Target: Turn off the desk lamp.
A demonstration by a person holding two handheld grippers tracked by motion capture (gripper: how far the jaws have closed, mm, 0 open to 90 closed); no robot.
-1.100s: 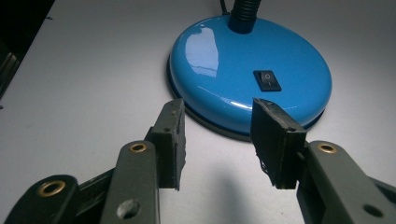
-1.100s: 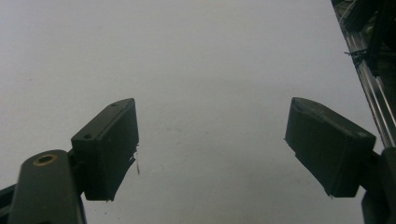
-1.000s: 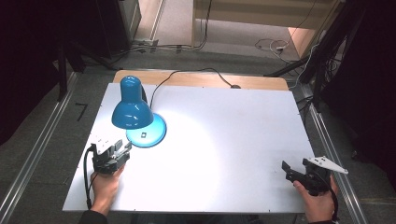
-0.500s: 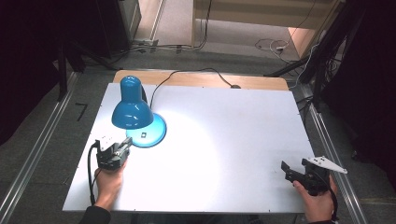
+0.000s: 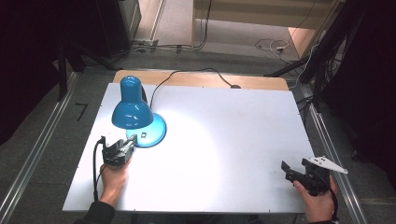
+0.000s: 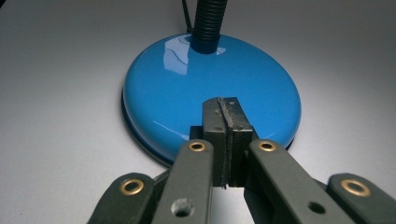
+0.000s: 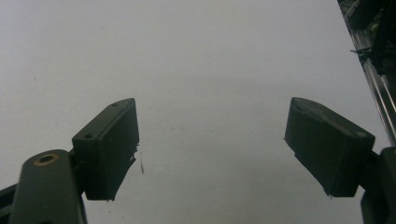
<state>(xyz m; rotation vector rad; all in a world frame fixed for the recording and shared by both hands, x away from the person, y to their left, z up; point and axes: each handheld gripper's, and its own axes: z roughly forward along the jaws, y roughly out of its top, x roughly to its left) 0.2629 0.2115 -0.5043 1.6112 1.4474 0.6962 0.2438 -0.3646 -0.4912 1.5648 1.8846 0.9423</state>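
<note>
The left hand-held gripper point(image 5: 122, 150) sits at about eight o'clock on the worktop point(image 5: 233, 140), gripped from behind by the person's left hand point(image 5: 113, 179). Its jaws are pressed together with nothing between them; in the left gripper view the two black pads meet along a thin seam at the left hand-held gripper's point(image 6: 226, 135) tip. That tip points toward one o'clock and hangs just over the near rim of the blue desk lamp's base point(image 6: 210, 98) — whether it touches the glossy surface I cannot tell. A black cable loops from the gripper's rear, down past the wrist.

The blue desk lamp point(image 5: 133, 109) stands at roughly ten o'clock on the worktop, its round base point(image 5: 156, 130) flat on the white surface and its shade point(image 5: 132, 112) bowed over the base's far-left side. A ribbed black neck point(image 6: 208, 23) rises from the back of the base. The lamp's black cord point(image 5: 187, 74) runs off toward twelve o'clock over the wooden strip at the worktop's far edge. A bright pool of light lies on the worktop just right of the base.

The right hand-held gripper point(image 5: 292, 171) is well apart, at about four o'clock near the worktop's right edge, held in the right hand point(image 5: 317, 200) with a grey three-cornered plate on top. Its jaws are spread wide — the right hand-held gripper point(image 7: 210, 154) frames bare white worktop.
</note>
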